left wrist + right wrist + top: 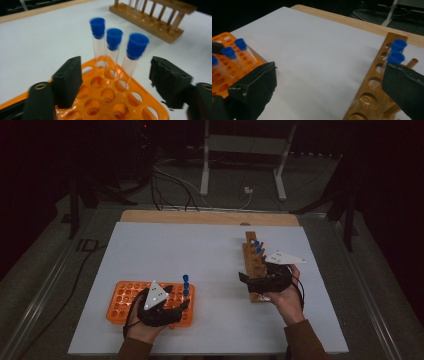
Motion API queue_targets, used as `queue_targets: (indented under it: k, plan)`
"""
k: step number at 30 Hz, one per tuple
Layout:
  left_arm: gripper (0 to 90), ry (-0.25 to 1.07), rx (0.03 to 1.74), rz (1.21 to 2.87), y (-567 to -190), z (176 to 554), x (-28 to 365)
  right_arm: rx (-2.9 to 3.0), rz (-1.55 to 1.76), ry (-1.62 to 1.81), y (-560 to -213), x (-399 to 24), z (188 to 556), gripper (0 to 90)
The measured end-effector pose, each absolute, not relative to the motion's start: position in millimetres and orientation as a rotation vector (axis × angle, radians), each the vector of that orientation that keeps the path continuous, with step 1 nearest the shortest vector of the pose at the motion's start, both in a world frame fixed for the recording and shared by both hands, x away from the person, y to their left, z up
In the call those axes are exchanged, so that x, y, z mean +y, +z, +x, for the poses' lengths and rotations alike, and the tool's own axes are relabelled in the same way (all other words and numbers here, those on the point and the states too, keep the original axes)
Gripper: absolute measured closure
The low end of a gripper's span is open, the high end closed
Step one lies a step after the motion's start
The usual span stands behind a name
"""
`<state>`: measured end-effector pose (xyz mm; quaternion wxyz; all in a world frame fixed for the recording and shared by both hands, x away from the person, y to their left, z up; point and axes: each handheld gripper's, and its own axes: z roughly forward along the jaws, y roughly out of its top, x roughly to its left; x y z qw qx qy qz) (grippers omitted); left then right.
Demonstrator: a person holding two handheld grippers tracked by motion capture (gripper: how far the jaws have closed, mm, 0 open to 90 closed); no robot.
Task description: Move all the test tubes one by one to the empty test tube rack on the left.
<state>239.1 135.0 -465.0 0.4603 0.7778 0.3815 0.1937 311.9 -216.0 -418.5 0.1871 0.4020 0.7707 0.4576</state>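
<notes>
A person is sitting at a desk covered with a white sheet, holding a hand-held gripper in each hand.

The left hand-held gripper is hovering over the right end of an orange plastic rack, which is lying at the near left of the desk. Its jaws are standing apart, released, with nothing pressed between the pads. Three clear test tubes with blue caps are standing upright in a row in holes at the rack's far right corner. The nearest tube is standing between the open jaws, touching neither. The middle tube and the farthest tube are lined up just behind it.

The right hand-held gripper is resting at the near end of a wooden rack, which is lying at the right of the desk and running away from the person. Its jaws are also spread wide and gripping nothing; one jaw is over the white sheet, the other is over the rack's near end. Two more blue-capped tubes are standing side by side in holes towards the far end of the wooden rack, beyond the jaws.

The two racks are lying well apart, with bare white sheet between them.
</notes>
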Motion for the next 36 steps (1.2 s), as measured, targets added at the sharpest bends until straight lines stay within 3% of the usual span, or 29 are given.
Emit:
queue_targets:
  k: [13,23,36]
  plan:
    - [2.0,0.446,0.958,1.822,-461,244,146,2.121,1.200,1.259,-422,-229,329,0.2]
    - [0.4,0.453,0.957,1.786,-460,243,149,2.061,1.268,1.226,-426,-241,347,0.2]
    - [0.4,0.460,0.981,1.768,-461,243,152,2.068,1.315,1.156,-438,-250,369,12.3]
